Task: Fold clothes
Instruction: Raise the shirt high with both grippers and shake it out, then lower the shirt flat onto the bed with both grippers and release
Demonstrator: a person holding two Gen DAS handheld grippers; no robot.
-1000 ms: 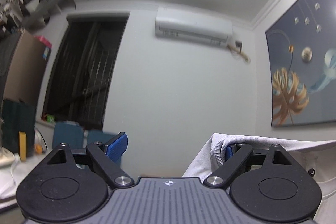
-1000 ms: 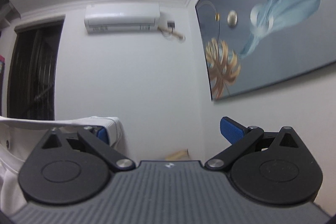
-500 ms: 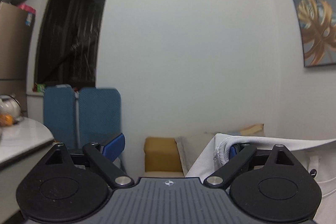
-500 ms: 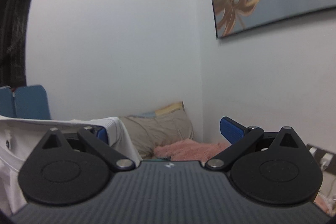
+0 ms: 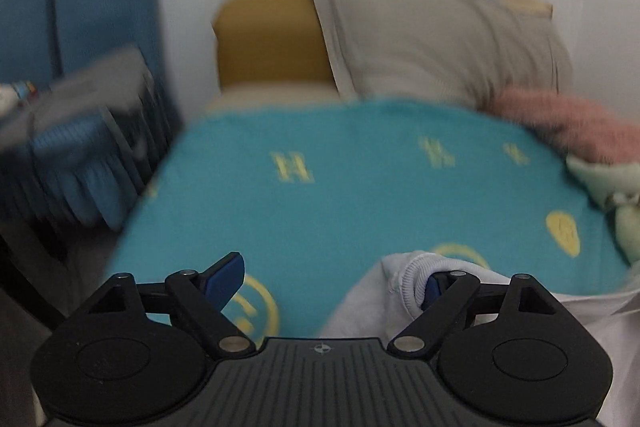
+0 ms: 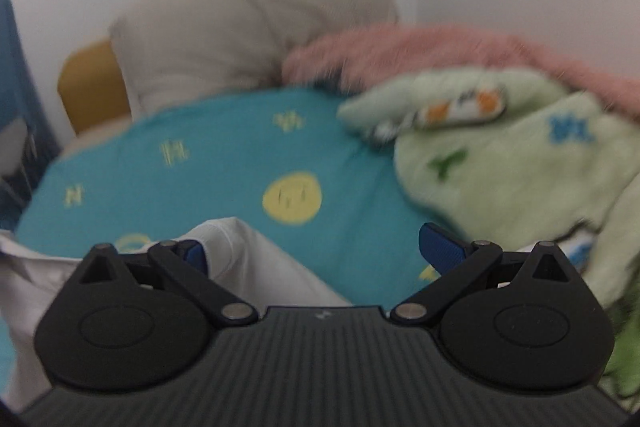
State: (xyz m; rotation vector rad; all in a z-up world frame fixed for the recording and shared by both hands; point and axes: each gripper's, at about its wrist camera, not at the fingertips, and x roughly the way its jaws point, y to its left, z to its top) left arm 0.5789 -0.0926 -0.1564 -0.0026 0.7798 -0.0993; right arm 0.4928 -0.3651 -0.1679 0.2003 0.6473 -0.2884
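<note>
Left gripper (image 5: 326,279) tilted down over a teal bedspread (image 5: 360,195) printed with yellow letters and smiley faces. Jaws wide apart and closing slightly; white garment (image 5: 396,291) hooked over the right blue pad, its ribbed edge wrapped round that finger, nothing pinched between the 2 pads. Left blue pad (image 5: 224,279) bare above the spread.

Right gripper (image 6: 320,251) likewise angled down, jaws spread wide. Same white garment (image 6: 248,267) draped over its left blue pad and hanging near the camera; right blue pad (image 6: 438,247) free. Cloth stretched between the 2 grippers, carried on their inner fingers, low above the near part of the bed.

Far end: beige pillow (image 5: 432,39) against the wall, mustard headboard (image 5: 268,39) to its left. Pink fluffy blanket (image 6: 440,51) at far right, pale green plush blanket (image 6: 500,163) nearer on the right. Blue panels (image 5: 80,7) and a blurred dark rack at far left. Heavy motion blur throughout.
</note>
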